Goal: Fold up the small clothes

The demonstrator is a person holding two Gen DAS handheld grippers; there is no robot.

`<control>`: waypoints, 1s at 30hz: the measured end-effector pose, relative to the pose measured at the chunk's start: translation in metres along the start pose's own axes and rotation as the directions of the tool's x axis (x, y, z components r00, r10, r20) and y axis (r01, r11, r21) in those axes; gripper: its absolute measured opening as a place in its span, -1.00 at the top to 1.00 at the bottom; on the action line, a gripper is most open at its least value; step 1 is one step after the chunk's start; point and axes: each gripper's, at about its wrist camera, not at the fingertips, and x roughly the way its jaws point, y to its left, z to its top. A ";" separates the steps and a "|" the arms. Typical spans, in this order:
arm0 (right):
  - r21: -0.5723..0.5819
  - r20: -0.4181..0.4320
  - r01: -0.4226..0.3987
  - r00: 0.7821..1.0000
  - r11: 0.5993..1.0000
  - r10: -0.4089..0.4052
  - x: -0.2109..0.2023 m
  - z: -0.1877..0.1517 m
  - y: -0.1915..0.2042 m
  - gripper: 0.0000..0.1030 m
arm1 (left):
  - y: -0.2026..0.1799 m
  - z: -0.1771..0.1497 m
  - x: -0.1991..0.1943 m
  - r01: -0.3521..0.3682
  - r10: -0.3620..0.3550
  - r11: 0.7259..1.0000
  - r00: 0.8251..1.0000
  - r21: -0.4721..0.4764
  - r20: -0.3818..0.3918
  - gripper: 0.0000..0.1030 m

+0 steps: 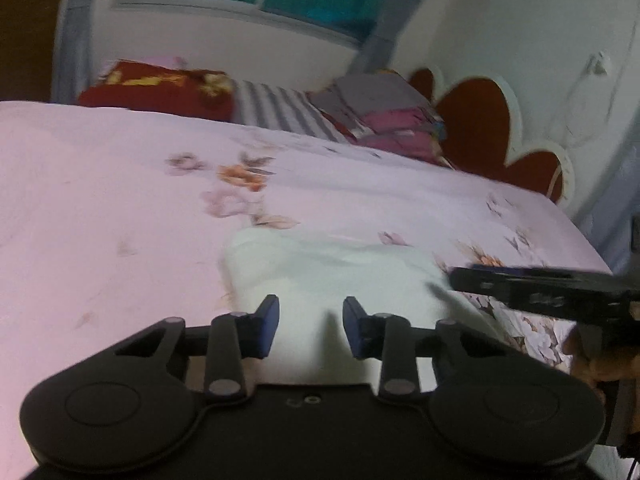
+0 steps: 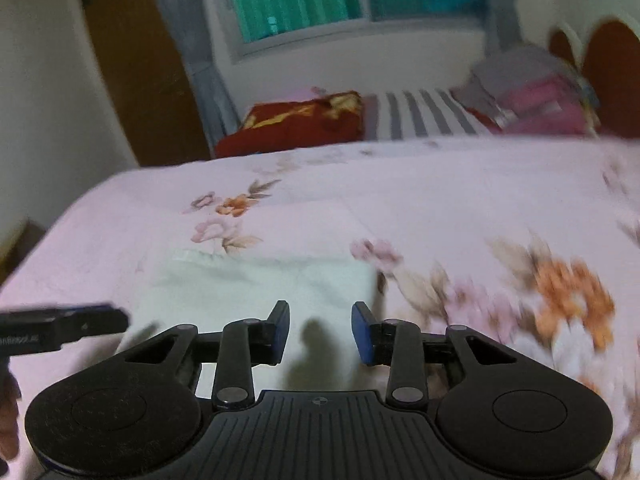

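Left tongs hang with the blue pads parted, a clear gap between them and nothing held, just above the near part of a pale white folded garment. Right tongs sit parted the same way and hold nothing, poised over the garment's near edge, their shadow falling on the cloth. In each wrist view the other tool pokes in from the side, level with the garment. The garment lies flat on the bed, toward its near edge, on a pink floral sheet; its right edge sits just beside a printed flower. Out at the bed's far edge: a red patterned blanket, a grey-striped cloth and a stack of folded clothes by the red scalloped headboard.
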 end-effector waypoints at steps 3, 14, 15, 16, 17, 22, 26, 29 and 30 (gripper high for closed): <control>-0.063 -0.040 0.026 0.999 0.998 -0.028 0.027 0.003 0.013 0.38 | -0.002 -0.003 0.025 0.011 -0.011 1.000 0.998 0.008 -0.057 0.38; -0.125 -0.099 0.099 0.989 0.987 -0.112 0.065 -0.018 0.005 0.53 | -0.005 -0.011 0.030 -0.008 0.013 0.998 0.998 0.068 -0.064 0.39; -0.117 -0.107 0.093 0.989 0.989 -0.105 0.064 -0.016 0.004 0.53 | -0.007 -0.010 0.028 -0.019 0.024 0.997 0.998 0.075 -0.066 0.39; -0.100 -0.117 0.086 0.988 0.991 -0.098 0.059 -0.014 0.003 0.53 | -0.010 -0.008 0.024 -0.034 0.039 0.996 0.997 0.077 -0.064 0.39; -0.087 -0.102 0.089 0.990 0.992 -0.097 0.049 -0.011 0.003 0.53 | -0.014 -0.008 0.013 -0.030 0.033 0.997 0.998 0.074 -0.045 0.39; -0.157 -0.047 -0.014 0.999 0.988 0.007 -0.006 -0.021 0.018 0.53 | -0.036 -0.025 -0.023 0.006 -0.007 0.995 1.000 0.103 0.009 0.39; -0.288 -0.124 -0.018 0.992 0.957 -0.019 -0.006 -0.054 0.029 0.53 | -0.040 -0.050 -0.008 -0.012 0.018 0.997 0.997 0.080 -0.070 0.48; -0.264 -0.127 0.015 0.991 0.964 -0.050 -0.001 -0.061 0.016 0.53 | -0.043 -0.057 -0.015 -0.032 0.034 0.998 0.998 0.047 -0.053 0.48; -0.260 -0.129 0.021 0.990 0.965 -0.056 -0.003 -0.059 0.016 0.52 | -0.045 -0.058 -0.022 -0.033 0.034 0.999 0.998 0.038 -0.044 0.48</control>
